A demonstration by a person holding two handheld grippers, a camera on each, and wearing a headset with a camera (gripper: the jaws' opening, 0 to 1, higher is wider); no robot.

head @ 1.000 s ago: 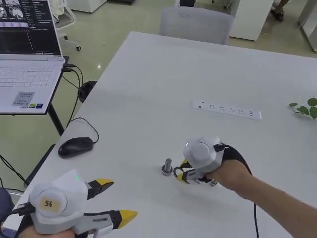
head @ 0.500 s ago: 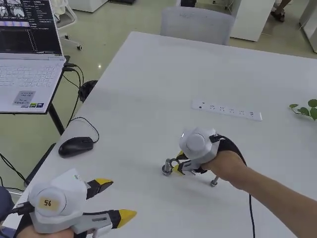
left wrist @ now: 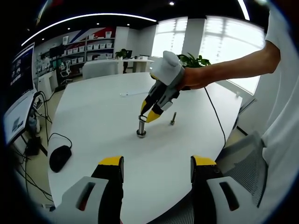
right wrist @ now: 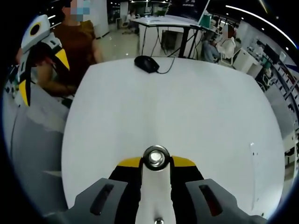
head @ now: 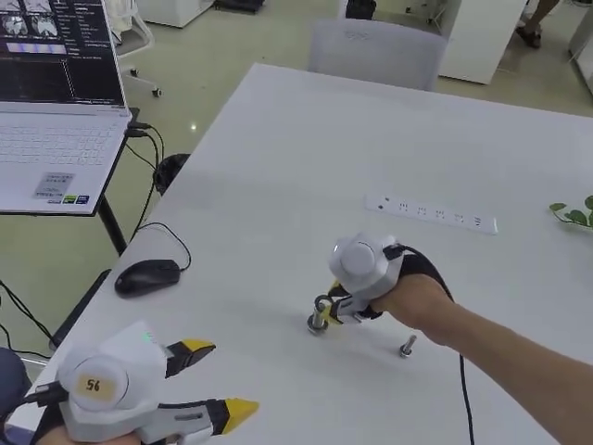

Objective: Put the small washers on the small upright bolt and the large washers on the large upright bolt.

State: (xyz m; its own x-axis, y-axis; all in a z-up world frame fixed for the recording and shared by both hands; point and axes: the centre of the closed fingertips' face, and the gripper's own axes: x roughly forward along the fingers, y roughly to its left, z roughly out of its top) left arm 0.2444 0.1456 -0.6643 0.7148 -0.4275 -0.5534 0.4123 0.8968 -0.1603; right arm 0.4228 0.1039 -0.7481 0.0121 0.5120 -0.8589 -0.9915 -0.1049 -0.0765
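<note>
The large upright bolt (head: 317,322) stands on the white table (head: 278,185), with the small upright bolt (head: 407,348) to its right. My right gripper (head: 327,310) is shut on a large washer (head: 321,302), held right over the large bolt's top. In the right gripper view the large washer (right wrist: 156,157) sits between the yellow fingertips (right wrist: 131,162). From the left gripper view I see the washer (left wrist: 143,111) just above the large bolt (left wrist: 141,129), with the small bolt (left wrist: 173,118) beside it. My left gripper (head: 216,378) is open near the table's front edge, holding nothing.
A black mouse (head: 146,275) lies left of the bolts. A white power strip (head: 431,213) lies further back. An open laptop (head: 56,120) stands on a side stand at the left. A grey chair (head: 375,51) is at the far edge, and plant leaves (head: 574,213) at the right.
My right gripper has moved left from beside the small bolt to the large bolt, bringing the washer over its top. The left gripper has stayed put.
</note>
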